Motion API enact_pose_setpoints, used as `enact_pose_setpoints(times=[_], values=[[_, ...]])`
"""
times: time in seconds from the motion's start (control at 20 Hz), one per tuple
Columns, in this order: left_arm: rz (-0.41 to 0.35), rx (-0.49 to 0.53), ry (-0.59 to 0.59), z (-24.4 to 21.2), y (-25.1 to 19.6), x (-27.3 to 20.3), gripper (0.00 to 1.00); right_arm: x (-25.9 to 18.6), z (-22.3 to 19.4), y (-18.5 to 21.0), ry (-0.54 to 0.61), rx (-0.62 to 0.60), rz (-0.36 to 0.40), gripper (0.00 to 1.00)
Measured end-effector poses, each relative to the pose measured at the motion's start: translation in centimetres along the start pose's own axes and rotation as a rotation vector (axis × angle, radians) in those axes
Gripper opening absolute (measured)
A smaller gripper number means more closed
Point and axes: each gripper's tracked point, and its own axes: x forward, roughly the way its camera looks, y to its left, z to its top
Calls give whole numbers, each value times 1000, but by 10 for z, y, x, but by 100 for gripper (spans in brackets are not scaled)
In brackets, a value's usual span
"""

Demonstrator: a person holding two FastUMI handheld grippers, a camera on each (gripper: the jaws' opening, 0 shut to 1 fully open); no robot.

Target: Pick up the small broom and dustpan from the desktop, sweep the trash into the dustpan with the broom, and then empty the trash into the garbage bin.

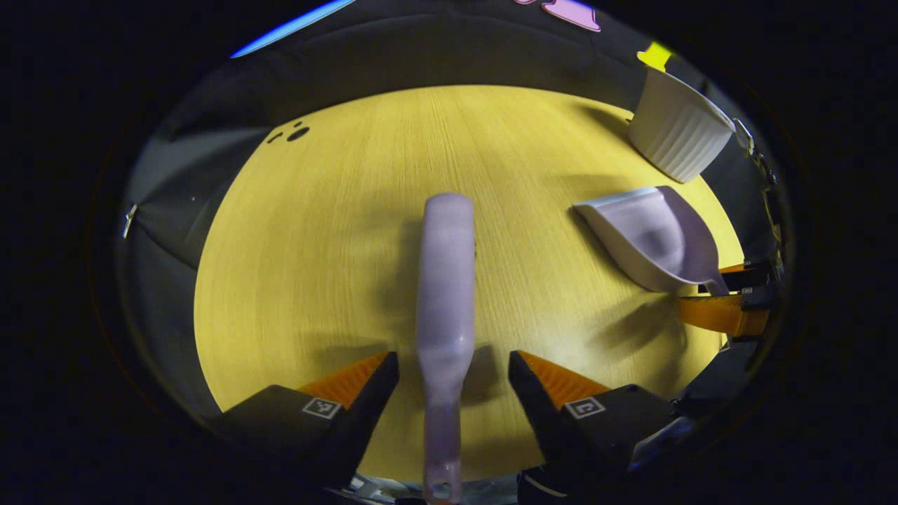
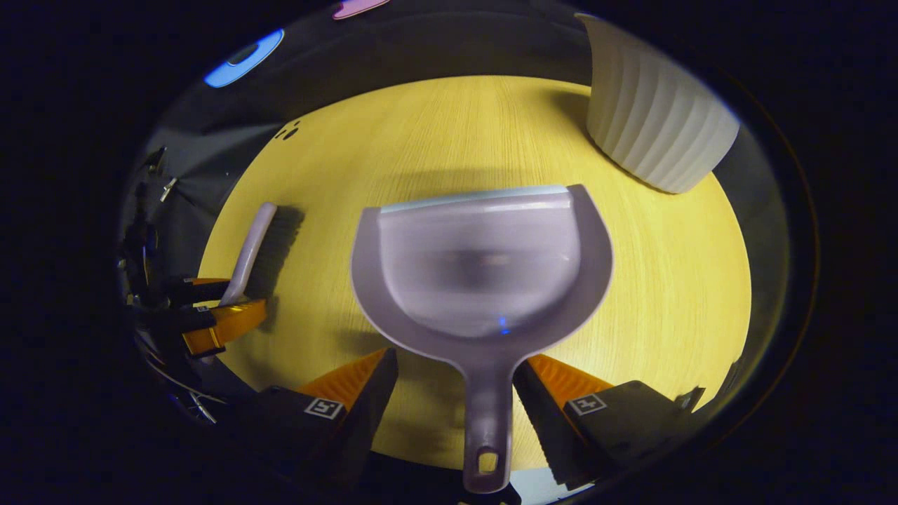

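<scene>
Both grippers straddle their tools on the desk, fingers apart.

In the left gripper view, the left gripper (image 1: 454, 365) stands wide open with the broom (image 1: 445, 294) handle running between its fingers, a gap on each side, nothing clamped; the broom lies flat on the desk (image 1: 337, 231), pointing away. Farther right in that view sits the dustpan (image 1: 649, 238), with the other gripper at its handle end, and beyond it the ribbed white bin (image 1: 677, 133) near the desk's far edge. In the right gripper view, the right gripper (image 2: 454, 365) is likewise wide open around the dustpan's handle, not pressing it; the pan's mouth faces away. To its left lies the broom, dark bristles showing, with the left gripper at its handle. The bin stands at far right.
</scene>
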Motion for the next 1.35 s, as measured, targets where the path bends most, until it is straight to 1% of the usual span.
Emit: enact_pose_setpoints(times=[0.05, 0.15, 0.3, 0.4, 0.55, 0.65, 0.7, 0.75, 0.85, 0.95, 1.0, 1.05, 1.1, 1.15, 1.2, 1.25, 1.35], values=[[17, 5, -47, 7, 3, -12, 96, -8, 4, -2, -30, -2, -11, 99], [44, 11, -184, 28, 9, -41, 95, -33, 17, -4, -117, 3, -29, 99], [29, -19, -398, 55, 4, -100, 96, -84, 46, -6, -293, 9, -60, 100], [24, -41, -536, 68, 0, -142, 96, -125, 65, -3, -416, 12, -65, 99], [22, -59, -721, 70, -10, -210, 96, -184, 85, 3, -596, -5, -80, 100], [-4, -69, -848, 68, -17, -256, 96, -213, 80, 10, -695, -25, -90, 99], [1, -79, -896, 62, -21, -275, 96, -229, 72, 17, -729, -33, -80, 99], [12, -90, -926, 55, -24, -290, 96, -240, 63, 24, -756, -44, -67, 99], [77, -124, -924, 26, -23, -306, 96, -252, 39, 36, -774, -89, -58, 99], [96, -155, -936, 8, -33, -313, 96, -252, 5, 42, -745, -143, -68, 99], [101, -170, -929, -1, -36, -310, 96, -246, -13, 49, -719, -146, -52, 99], [97, -189, -919, -10, -41, -309, 96, -241, -29, 61, -695, -160, -9, 99], [81, -211, -910, -18, -49, -305, 96, -238, -39, 67, -665, -197, 5, 99], [56, -232, -903, -24, -58, -304, 96, -236, -39, 68, -661, -220, -6, 99], [26, -237, -891, -28, -67, -301, 96, -239, -34, 72, -678, -225, 3, 98], [2, -223, -877, -30, -75, -298, 96, -241, -31, 77, -690, -228, 18, 98], [-7, -186, -864, -29, -75, -297, 96, -242, -32, 82, -688, -248, 18, 98]])
